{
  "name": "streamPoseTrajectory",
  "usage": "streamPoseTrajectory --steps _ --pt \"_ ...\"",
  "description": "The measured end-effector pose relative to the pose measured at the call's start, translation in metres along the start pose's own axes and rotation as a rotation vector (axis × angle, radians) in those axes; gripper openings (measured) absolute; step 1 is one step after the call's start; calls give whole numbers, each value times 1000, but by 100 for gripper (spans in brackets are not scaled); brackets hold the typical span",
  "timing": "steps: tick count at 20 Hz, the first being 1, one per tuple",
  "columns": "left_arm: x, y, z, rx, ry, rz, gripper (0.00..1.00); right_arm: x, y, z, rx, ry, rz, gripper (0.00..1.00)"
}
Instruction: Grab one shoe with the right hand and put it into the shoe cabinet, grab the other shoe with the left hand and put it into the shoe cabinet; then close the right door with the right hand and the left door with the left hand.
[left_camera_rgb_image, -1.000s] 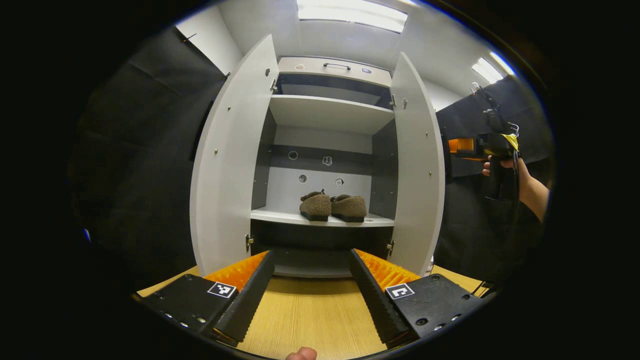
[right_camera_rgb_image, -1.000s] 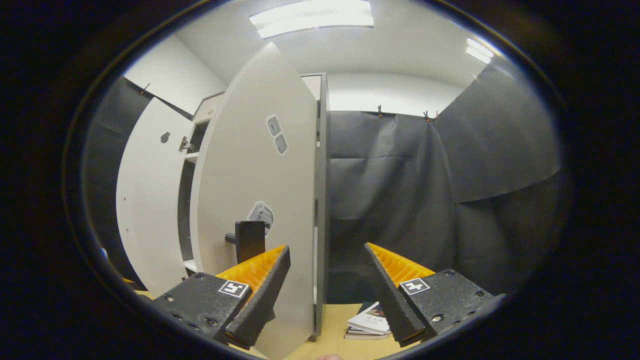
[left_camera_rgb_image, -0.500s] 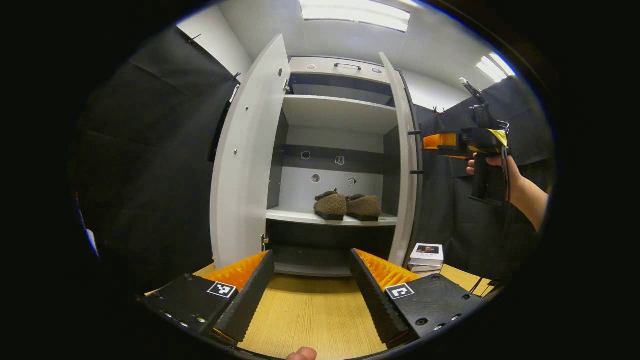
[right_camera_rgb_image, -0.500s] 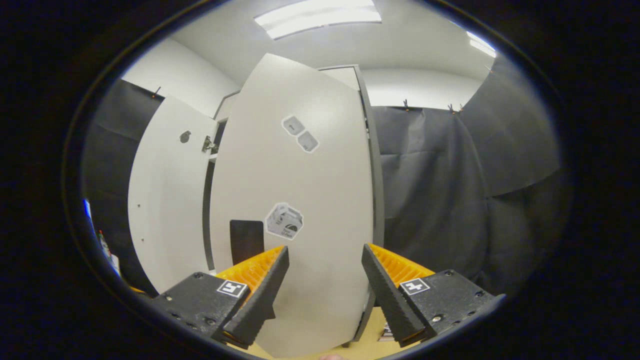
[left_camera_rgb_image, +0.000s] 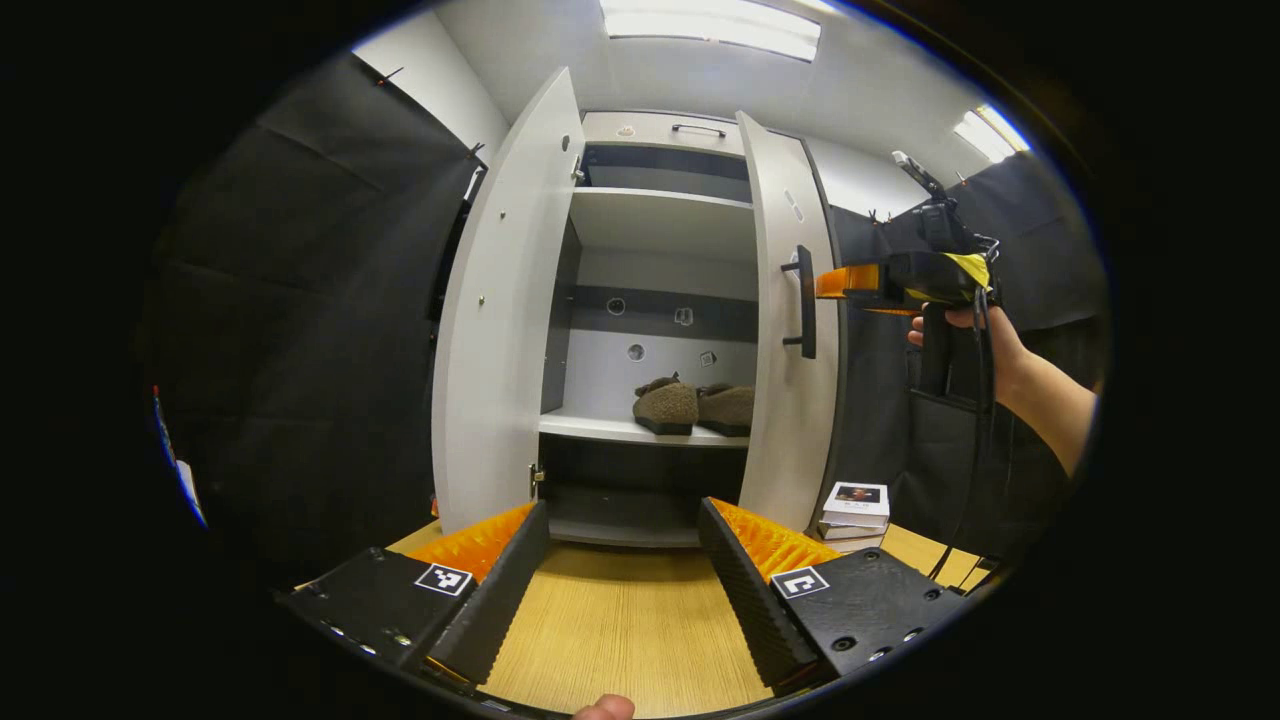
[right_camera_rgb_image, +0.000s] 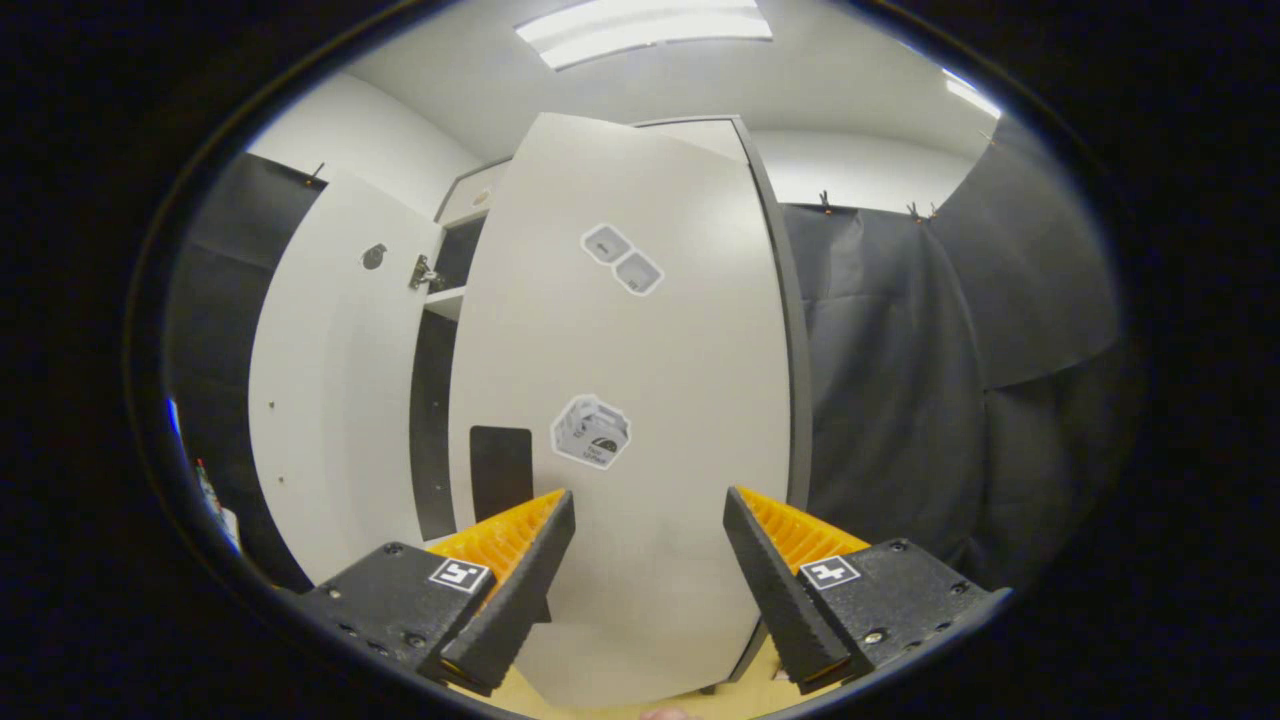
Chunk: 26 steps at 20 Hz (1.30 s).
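Both shoes on cabinet shelf; right hand-held gripper, wide, empty, pushes right door shut; left hand-held gripper wide, waiting over worktop.

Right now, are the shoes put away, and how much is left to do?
Yes, both shoes sit side by side on a shelf in the cabinet. In hand: the right tool, open, is at the right door, which is partly swung shut. Left to do: finish that door, then shut the left door, wide open ahead of the open left tool.
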<state>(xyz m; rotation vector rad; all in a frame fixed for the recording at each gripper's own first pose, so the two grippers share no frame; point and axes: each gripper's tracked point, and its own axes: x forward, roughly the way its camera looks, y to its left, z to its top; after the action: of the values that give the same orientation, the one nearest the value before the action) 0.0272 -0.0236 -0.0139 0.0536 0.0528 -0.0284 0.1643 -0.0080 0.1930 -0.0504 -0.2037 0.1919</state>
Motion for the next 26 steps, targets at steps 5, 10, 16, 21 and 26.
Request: streamPoseTrajectory --steps 5,10,16,21,26 --pt "-2 -16 1 -14 5 -43 93 -51 -18 -9 -38 -11 -80 95" --pt "0 -29 4 -23 4 -70 93 -104 -12 -59 -21 31 -133 98" --pt "2 -38 2 -27 24 -91 93 -145 1 -137 -9 117 -209 98" --pt "1 -46 -2 -20 40 -97 93 -173 22 -179 14 167 -212 98" --pt "3 -51 -4 0 54 -105 93 -194 16 -205 43 196 -243 96"
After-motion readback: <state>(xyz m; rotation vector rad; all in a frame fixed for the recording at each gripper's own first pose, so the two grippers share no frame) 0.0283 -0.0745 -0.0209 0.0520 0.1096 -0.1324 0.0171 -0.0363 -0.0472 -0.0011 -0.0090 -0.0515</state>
